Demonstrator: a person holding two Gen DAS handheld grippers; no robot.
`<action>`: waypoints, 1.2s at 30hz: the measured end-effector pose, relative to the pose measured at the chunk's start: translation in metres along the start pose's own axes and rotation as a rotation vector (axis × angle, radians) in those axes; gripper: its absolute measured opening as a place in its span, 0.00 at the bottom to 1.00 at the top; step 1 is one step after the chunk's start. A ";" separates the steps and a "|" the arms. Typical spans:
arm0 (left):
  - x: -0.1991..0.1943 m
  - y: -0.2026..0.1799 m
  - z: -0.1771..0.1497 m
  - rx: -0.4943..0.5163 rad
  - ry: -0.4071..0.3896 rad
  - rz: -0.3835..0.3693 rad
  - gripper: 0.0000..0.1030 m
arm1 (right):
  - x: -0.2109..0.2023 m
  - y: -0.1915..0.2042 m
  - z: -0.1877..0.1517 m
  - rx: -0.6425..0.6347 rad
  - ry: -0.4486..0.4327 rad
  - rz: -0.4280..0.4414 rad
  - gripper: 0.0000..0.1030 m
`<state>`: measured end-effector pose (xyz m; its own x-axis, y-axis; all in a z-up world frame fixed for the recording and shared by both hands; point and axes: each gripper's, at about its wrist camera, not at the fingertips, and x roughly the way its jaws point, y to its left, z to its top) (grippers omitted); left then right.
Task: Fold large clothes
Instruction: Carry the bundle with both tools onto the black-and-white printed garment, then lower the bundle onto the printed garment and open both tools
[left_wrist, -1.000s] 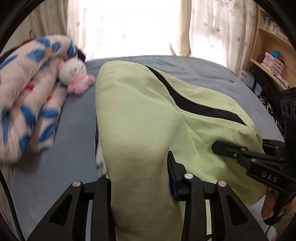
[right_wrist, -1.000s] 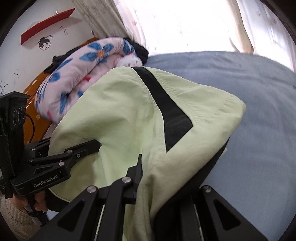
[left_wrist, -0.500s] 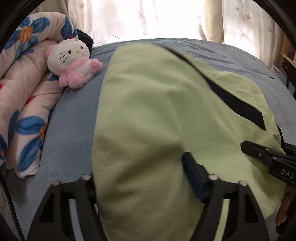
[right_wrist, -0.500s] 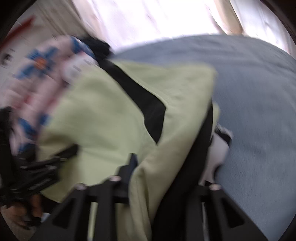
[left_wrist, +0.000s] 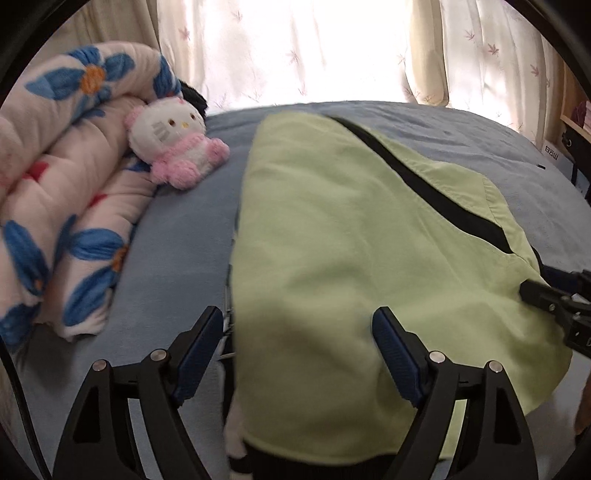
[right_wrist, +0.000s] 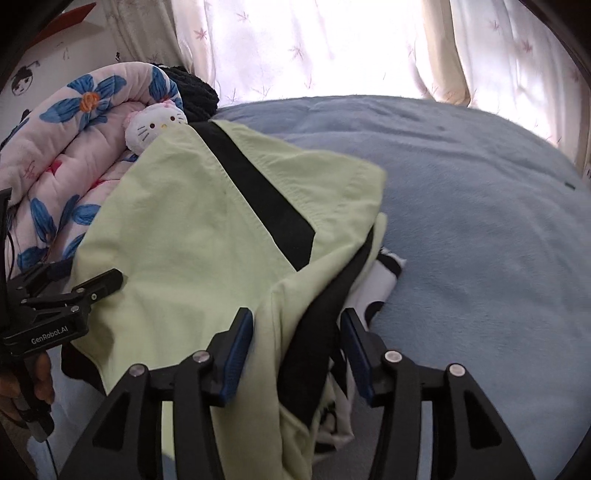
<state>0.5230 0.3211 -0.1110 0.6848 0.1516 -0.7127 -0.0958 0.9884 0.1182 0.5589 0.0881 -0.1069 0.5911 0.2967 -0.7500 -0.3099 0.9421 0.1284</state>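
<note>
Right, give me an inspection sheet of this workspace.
Surface: blue bed cover, bare to the right.
Job's things: light green garment with black stripe, lying folded over; black and white cloth beneath.
Clutter: Hello Kitty plush; floral quilt, rolled.
Grippers: left gripper open, right gripper open, both jaws just been opening, garment between, pads clear.
Cables: thin cord at left edge.
Surroundings: curtains, wooden shelf.
</note>
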 end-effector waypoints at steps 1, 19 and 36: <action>-0.010 -0.001 -0.002 0.001 -0.018 0.007 0.80 | -0.008 0.001 -0.001 0.000 -0.017 0.000 0.48; -0.017 -0.024 -0.038 0.000 0.002 0.039 0.08 | 0.013 0.011 -0.029 -0.007 0.040 0.030 0.18; -0.119 -0.028 -0.056 -0.062 -0.026 0.015 0.63 | -0.091 0.017 -0.049 -0.017 0.069 0.015 0.20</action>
<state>0.4037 0.2764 -0.0678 0.7014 0.1665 -0.6931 -0.1500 0.9850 0.0848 0.4632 0.0689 -0.0687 0.5341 0.2986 -0.7909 -0.3313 0.9346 0.1291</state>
